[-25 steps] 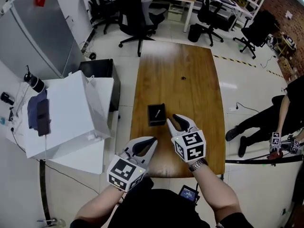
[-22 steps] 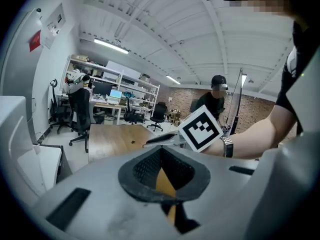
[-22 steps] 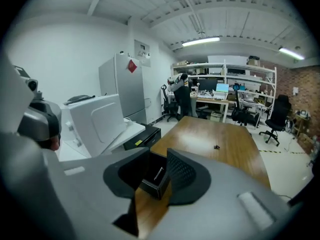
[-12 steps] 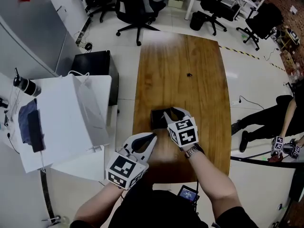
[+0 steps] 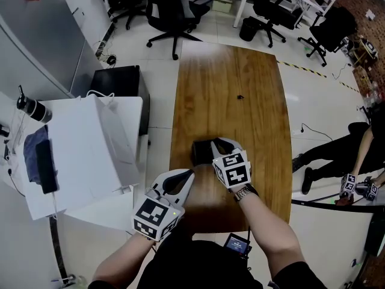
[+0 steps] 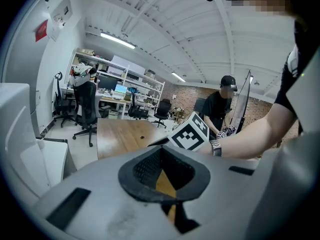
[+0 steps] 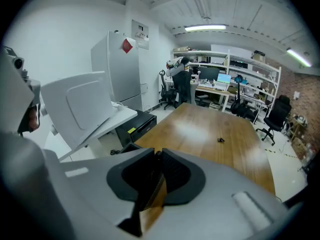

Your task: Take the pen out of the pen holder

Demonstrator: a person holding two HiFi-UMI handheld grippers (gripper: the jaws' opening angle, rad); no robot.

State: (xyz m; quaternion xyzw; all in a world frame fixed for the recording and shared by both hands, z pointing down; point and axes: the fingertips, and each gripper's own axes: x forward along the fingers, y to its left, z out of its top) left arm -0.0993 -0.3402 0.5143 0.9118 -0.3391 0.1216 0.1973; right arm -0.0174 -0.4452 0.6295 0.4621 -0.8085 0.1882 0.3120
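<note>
In the head view the black square pen holder (image 5: pixel 200 152) stands on the wooden table (image 5: pixel 228 71) near its front edge. My right gripper (image 5: pixel 212 143) reaches down over the holder's right side and hides the inside. Its jaws are closing. In the right gripper view the right gripper (image 7: pixel 156 153) has its tips pinched on a thin dark thing, the pen's end. The rest of the pen is hidden. My left gripper (image 5: pixel 190 174) hovers at the table's front left corner, jaws together with nothing between them, as the left gripper view also shows of the left gripper (image 6: pixel 161 149).
A small dark object (image 5: pixel 240 96) lies on the table's far half. A white cabinet (image 5: pixel 90 149) and a black box (image 5: pixel 117 86) stand left of the table. A person (image 5: pixel 337 152) crouches on the floor at the right. Office chairs (image 5: pixel 174 11) stand beyond the far end.
My right gripper went forward and down from in front of the pen holder onto it, and its jaws came together. The left gripper shifted slightly forward near the table's edge.
</note>
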